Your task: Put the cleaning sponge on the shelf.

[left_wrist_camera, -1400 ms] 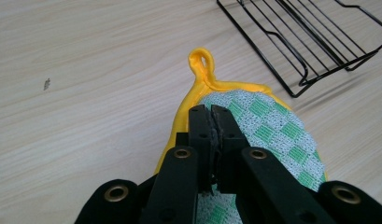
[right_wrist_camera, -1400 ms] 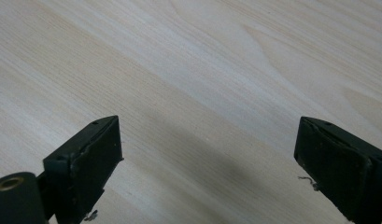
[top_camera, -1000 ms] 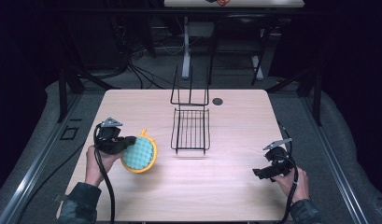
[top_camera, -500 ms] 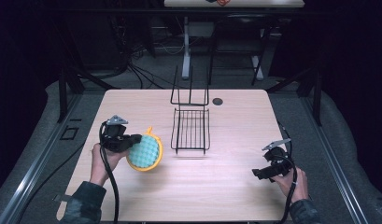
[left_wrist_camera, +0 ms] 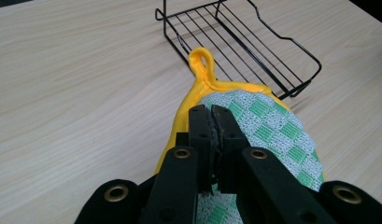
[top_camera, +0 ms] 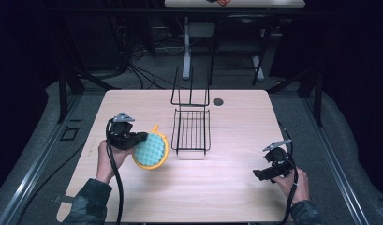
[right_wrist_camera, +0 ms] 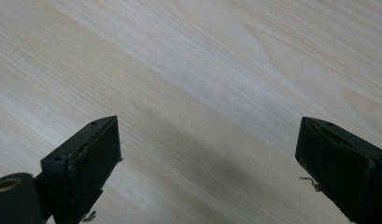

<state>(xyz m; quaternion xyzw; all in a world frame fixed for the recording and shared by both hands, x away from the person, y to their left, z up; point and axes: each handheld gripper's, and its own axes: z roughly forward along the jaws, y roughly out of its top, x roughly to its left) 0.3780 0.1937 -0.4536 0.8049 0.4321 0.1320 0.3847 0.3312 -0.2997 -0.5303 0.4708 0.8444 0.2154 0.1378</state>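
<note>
Now your left gripper [left_wrist_camera: 212,114] has its jaws pinched tight on the rim of the round yellow-edged pot holder [top_camera: 150,150], held tilted above the table [top_camera: 226,192]. Your right gripper [top_camera: 268,172] stands wide open, holding nothing, low over bare wood toward 4 o'clock. From the pot holder, the wire rack [top_camera: 191,131] sits just beside, at 2 o'clock.

Dark room; wooden table [top_camera: 226,187]; grey floor [top_camera: 348,154], maybe carpet.
</note>
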